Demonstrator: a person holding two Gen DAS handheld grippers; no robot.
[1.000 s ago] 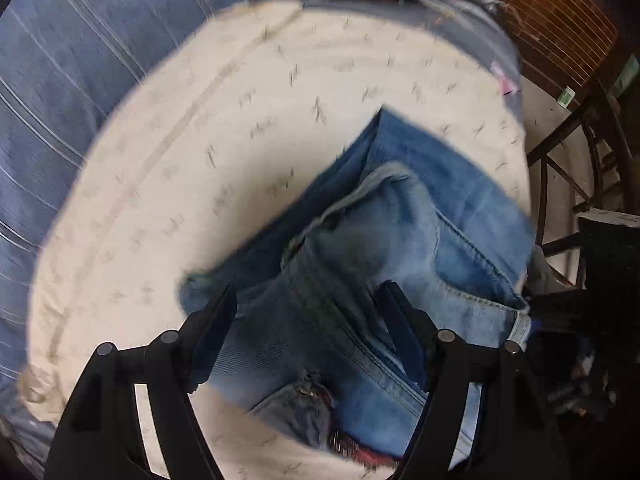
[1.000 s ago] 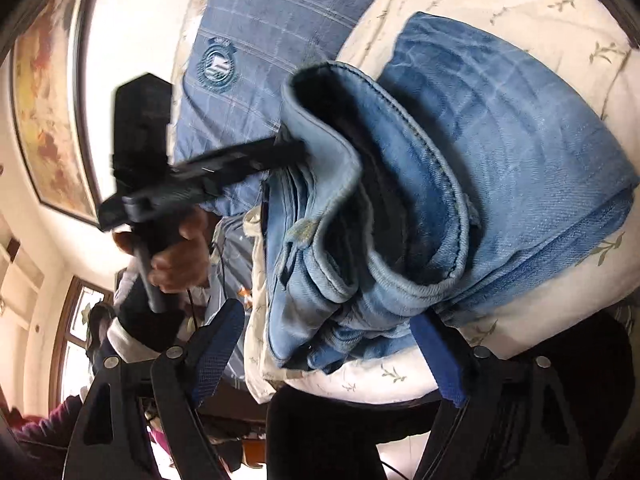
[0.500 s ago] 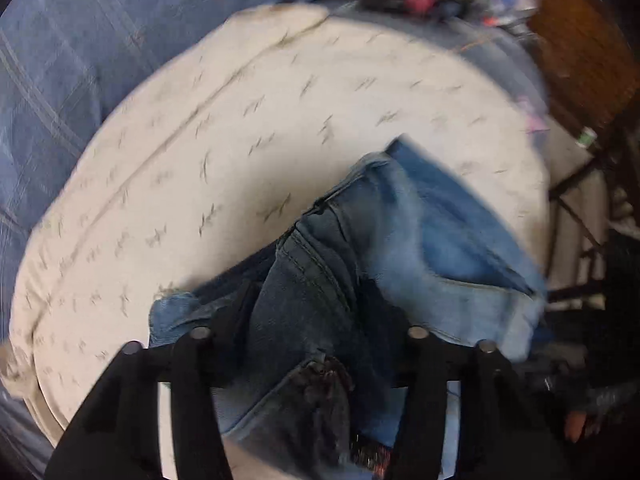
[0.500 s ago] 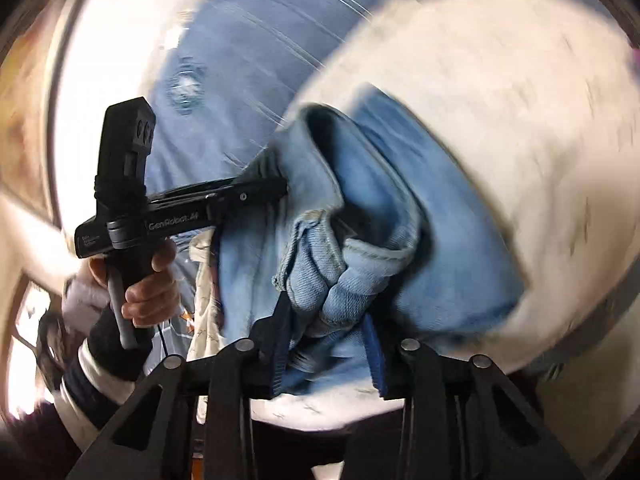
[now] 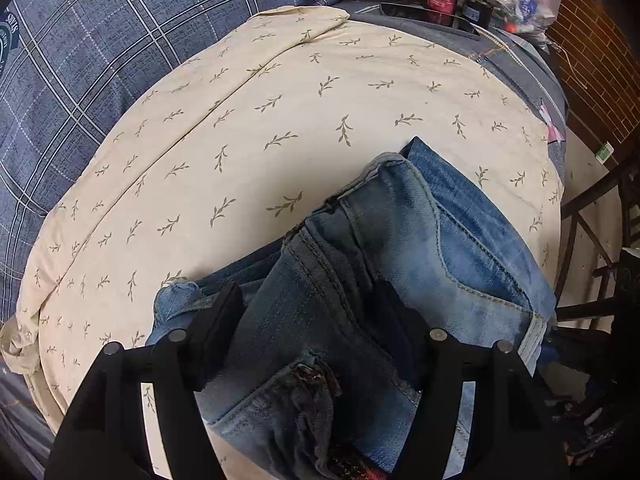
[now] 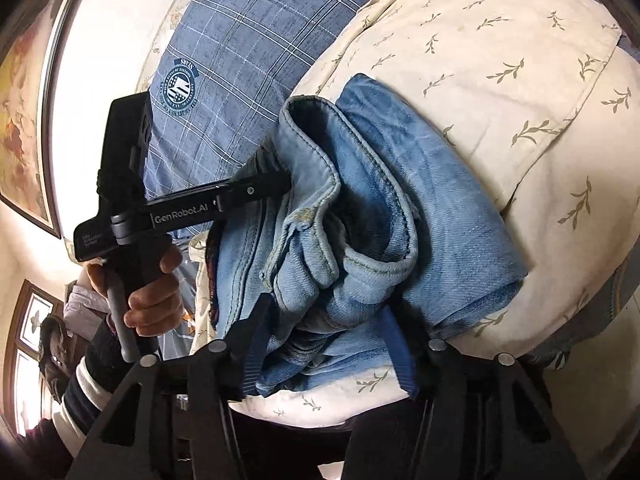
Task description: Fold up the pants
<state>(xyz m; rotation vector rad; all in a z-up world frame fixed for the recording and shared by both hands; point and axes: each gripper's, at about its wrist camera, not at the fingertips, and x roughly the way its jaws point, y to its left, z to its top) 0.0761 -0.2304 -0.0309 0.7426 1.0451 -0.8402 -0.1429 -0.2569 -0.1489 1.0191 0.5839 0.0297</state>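
Denim bundle, the pants (image 5: 384,280), sits folded on the cream leaf-print cover (image 5: 240,120) of the bed, near its edge, and both grippers have just let go. Half a second back the left gripper (image 5: 316,320) and right gripper (image 6: 324,332) were pinched in tight on the cloth; now their jaws stand spread wide, fingers either side of the jeans with fabric loose between them. From the right wrist view the left tool reaches in at the waistband end, its tip against the top layer, while the right one sits at the hem side. That release tells me the last fold is likely laid down. The stack looks lumpy, the upper layer curling up, so a press or a tidy-up may be called for before this counts as finished
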